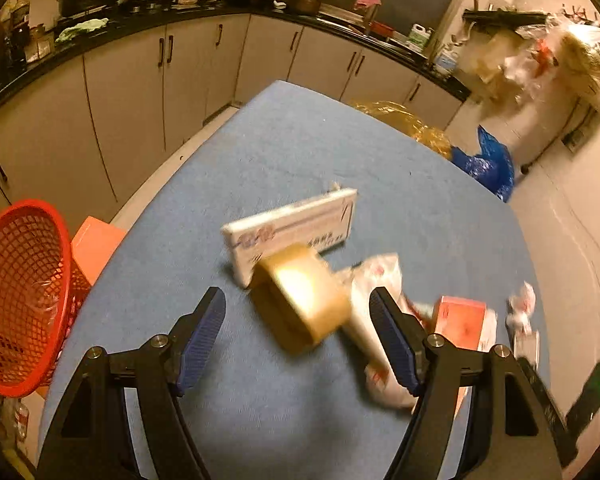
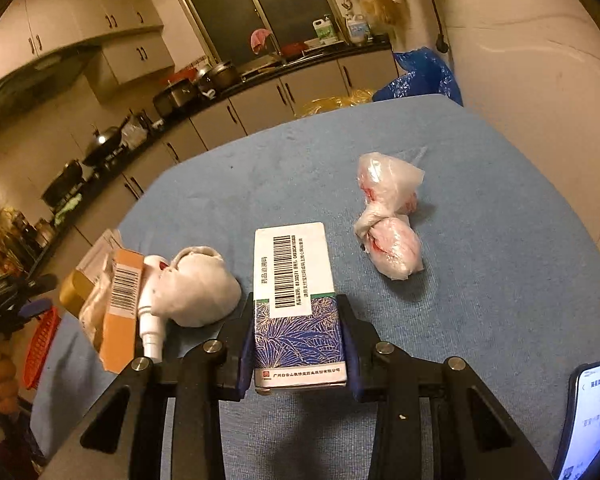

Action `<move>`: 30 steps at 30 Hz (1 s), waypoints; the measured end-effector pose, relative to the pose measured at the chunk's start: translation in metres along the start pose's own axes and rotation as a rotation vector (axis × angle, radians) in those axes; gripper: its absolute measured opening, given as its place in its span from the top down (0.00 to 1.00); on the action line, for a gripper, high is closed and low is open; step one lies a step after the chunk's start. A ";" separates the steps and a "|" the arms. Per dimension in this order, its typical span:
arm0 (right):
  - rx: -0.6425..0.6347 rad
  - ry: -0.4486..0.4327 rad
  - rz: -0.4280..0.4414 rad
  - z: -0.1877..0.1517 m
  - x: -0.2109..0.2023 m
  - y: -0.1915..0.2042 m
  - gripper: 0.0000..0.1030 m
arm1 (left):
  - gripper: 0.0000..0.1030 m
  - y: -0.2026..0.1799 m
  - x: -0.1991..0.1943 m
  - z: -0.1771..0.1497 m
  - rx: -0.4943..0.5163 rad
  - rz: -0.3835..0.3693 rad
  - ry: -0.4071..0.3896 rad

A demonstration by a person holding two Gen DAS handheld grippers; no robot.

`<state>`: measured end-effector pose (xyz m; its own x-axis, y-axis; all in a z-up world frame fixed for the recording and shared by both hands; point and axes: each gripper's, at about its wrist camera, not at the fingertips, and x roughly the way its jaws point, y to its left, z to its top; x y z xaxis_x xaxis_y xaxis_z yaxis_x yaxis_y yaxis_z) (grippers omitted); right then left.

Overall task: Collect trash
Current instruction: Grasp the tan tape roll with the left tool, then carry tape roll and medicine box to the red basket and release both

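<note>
A blue-and-white medicine box (image 2: 296,280) with a barcode lies on the blue tablecloth (image 2: 480,300). My right gripper (image 2: 296,300) is shut on it, a pad against each long side. In the left wrist view my left gripper (image 1: 298,294) stands open just above the cloth. A blurred gold box (image 1: 300,300) sits between its fingertips and touches neither. Behind it lie a flat white box (image 1: 292,232), a crumpled white bag (image 1: 376,280) and an orange box (image 1: 464,316). A red mesh basket (image 1: 20,292) stands tilted off the table's left edge.
A tied plastic bag (image 2: 388,216) lies right of the medicine box; a white wad (image 2: 200,288) and a white bottle (image 2: 152,320) lie left. A lit phone (image 2: 592,412) sits at the near right. Kitchen cabinets (image 1: 140,92) run behind; a blue bag (image 1: 488,160) is past the far edge.
</note>
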<state>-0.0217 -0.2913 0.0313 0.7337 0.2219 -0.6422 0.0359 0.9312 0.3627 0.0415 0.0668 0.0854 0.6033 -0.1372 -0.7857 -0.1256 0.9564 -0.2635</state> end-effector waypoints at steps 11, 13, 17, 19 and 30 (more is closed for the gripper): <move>0.015 0.006 0.025 -0.003 -0.002 -0.004 0.62 | 0.58 -0.035 0.040 -0.001 0.147 0.185 0.043; 0.009 0.004 0.034 -0.004 -0.002 -0.003 0.62 | 0.62 -0.030 0.043 -0.007 0.155 0.177 0.054; -0.021 -0.009 0.043 -0.005 -0.005 0.005 0.62 | 0.72 -0.017 0.045 -0.017 0.155 0.143 0.054; -0.032 -0.021 0.051 -0.006 -0.008 0.008 0.62 | 0.72 -0.007 0.042 -0.023 0.144 0.071 0.041; -0.136 -0.079 0.065 -0.011 -0.018 0.033 0.62 | 0.72 -0.004 0.001 -0.059 0.221 0.016 -0.078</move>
<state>-0.0409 -0.2617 0.0473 0.7825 0.2649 -0.5635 -0.1021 0.9473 0.3035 -0.0044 0.0472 0.0528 0.6626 -0.1096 -0.7409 0.0350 0.9927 -0.1155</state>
